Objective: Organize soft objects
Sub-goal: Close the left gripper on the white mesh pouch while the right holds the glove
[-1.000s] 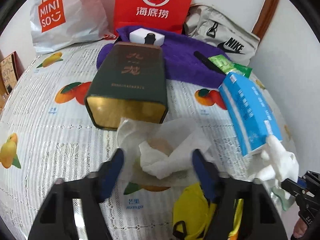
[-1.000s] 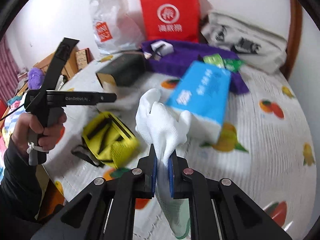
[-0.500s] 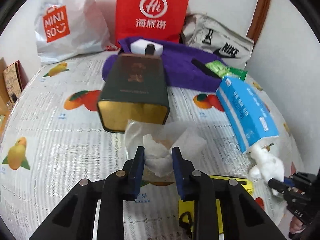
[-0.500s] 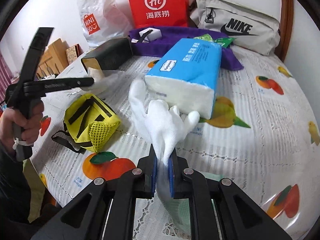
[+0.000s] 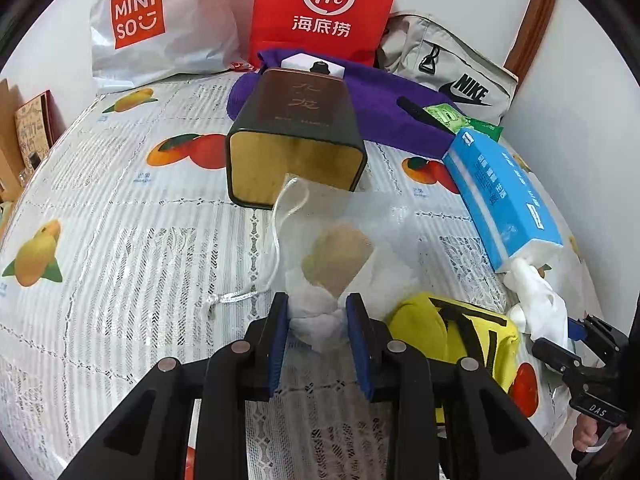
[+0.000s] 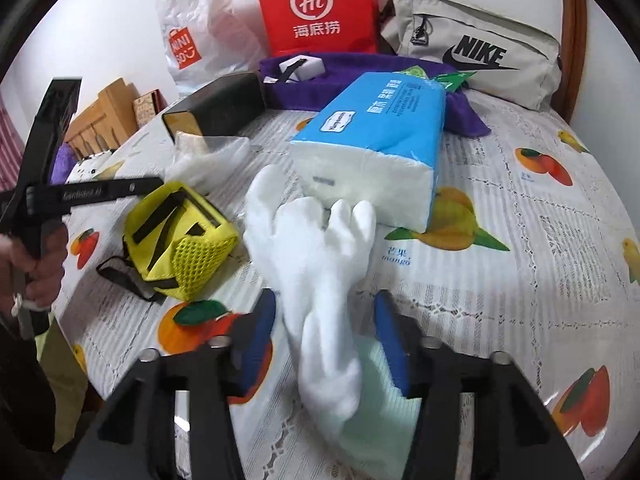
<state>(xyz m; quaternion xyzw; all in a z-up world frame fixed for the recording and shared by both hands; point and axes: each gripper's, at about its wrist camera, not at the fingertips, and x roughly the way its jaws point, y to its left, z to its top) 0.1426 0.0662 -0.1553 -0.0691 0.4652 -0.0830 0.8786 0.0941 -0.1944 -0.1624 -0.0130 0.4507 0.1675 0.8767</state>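
Nearest to me, my right claw [image 6: 326, 336] is opening: its blue pads stand apart on either side of the white glove [image 6: 316, 264], no longer pressing it. The glove lies flat on the fruit-print counter [image 6: 520, 280], its fingers touching the near end of the blue tissue pack [image 6: 380, 128]. To release it well, I would let the jaws spread fully before I lift away, so that no pad catches the cuff and drags the glove off its spot.

My left claw [image 5: 318, 334] pinches a bunched white wad at the near end of the sheer drawstring pouch [image 5: 336, 240]. The pouch rises from the pads toward the far side, its cord [image 5: 240, 296] trailing left onto the counter. The grip looks sound to me, but the fabric is thin, so I judge a slow, steady carry best, keeping the cord clear of the box.

Just right of that claw sits the yellow mesh pouch [image 5: 452, 328]. Farther off lies the dark box [image 5: 296, 136] on its side, its open gold-lined mouth facing the sheer pouch. Behind it is the purple towel [image 5: 384, 96], then the red bag [image 5: 326, 8], the white bag [image 5: 160, 24] and the grey Nike bag [image 5: 448, 68] along the wall.
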